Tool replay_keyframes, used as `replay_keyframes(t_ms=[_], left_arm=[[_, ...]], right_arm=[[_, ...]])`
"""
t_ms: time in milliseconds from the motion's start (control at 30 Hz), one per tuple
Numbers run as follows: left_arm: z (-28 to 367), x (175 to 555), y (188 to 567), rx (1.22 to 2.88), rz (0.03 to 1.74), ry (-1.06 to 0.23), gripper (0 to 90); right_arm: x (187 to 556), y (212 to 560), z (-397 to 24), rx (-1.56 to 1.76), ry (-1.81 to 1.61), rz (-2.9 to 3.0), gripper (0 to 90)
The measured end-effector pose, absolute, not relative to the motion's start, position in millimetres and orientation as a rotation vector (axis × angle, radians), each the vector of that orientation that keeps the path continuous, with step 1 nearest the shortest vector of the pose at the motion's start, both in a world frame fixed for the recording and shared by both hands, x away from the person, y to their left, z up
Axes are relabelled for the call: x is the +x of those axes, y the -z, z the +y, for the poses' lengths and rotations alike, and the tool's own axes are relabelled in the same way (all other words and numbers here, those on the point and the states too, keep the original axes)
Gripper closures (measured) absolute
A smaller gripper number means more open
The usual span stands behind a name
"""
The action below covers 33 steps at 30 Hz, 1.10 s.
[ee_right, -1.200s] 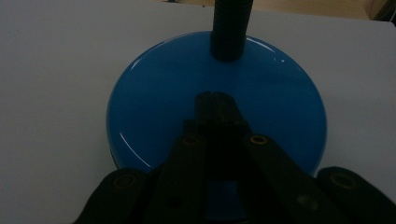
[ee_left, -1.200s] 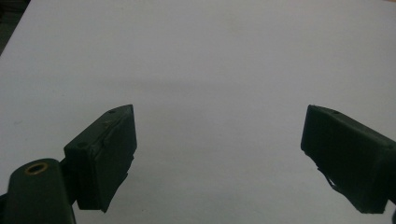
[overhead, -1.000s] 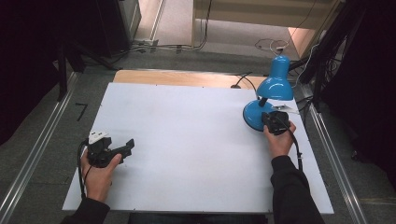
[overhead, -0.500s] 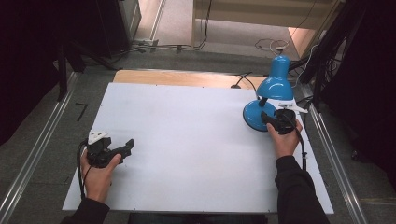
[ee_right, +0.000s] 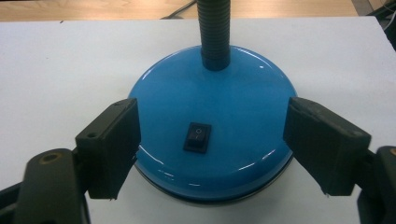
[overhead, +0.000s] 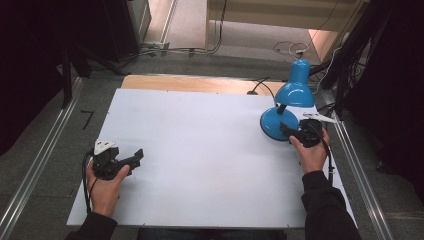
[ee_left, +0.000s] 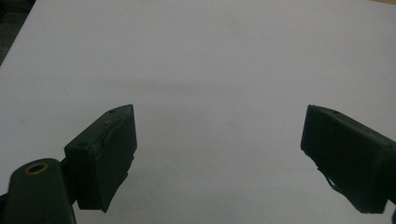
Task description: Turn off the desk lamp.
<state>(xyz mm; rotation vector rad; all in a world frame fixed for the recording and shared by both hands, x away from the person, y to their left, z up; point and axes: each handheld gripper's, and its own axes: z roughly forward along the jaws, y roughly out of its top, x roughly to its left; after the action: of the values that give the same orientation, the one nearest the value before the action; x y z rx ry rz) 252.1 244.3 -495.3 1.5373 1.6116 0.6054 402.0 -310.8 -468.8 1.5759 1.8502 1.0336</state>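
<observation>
White board covers the bench (overhead: 200,165). We find the left gripper (overhead: 131,157) well apart, fingers wide and empty. At right, the right gripper (ee_right: 210,149) has just opened wide; the lamp base (ee_right: 212,116) with its switch (ee_right: 198,136) lies dead ahead, between its fingers, untouched.

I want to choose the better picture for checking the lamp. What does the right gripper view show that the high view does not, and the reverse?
Right gripper view: the black rocker switch on the lamp base, between the open right gripper jaws.
High view: the lamp's blue shade, the left gripper and both hands.
Both: the base, the neck and the white table.
</observation>
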Motion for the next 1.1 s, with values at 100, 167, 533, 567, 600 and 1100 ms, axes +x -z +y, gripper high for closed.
replay_keyframes(t_ms=[100, 167, 533, 567, 600, 1100], left_arm=[[245, 252, 495, 1.536, 1.612, -0.606, 11.5], [245, 252, 495, 1.535, 1.612, -0.605, 11.5], [245, 252, 495, 1.534, 1.612, -0.606, 11.5], [245, 252, 495, 1.534, 1.612, -0.606, 11.5], [245, 252, 495, 1.534, 1.612, -0.607, 11.5], [245, 252, 495, 1.534, 1.613, -0.609, 11.5]], right_arm=[[400, 467, -310, 1.574, -1.035, 1.854, 15.6], [400, 467, -310, 1.570, -1.032, 1.855, 15.6], [392, 464, -310, 1.541, -1.015, 1.880, 15.2], [390, 464, -311, 1.538, -1.017, 1.885, 15.2], [390, 464, -311, 1.538, -1.017, 1.885, 15.2], [369, 468, -316, 1.525, -1.020, 1.920, 15.2]])
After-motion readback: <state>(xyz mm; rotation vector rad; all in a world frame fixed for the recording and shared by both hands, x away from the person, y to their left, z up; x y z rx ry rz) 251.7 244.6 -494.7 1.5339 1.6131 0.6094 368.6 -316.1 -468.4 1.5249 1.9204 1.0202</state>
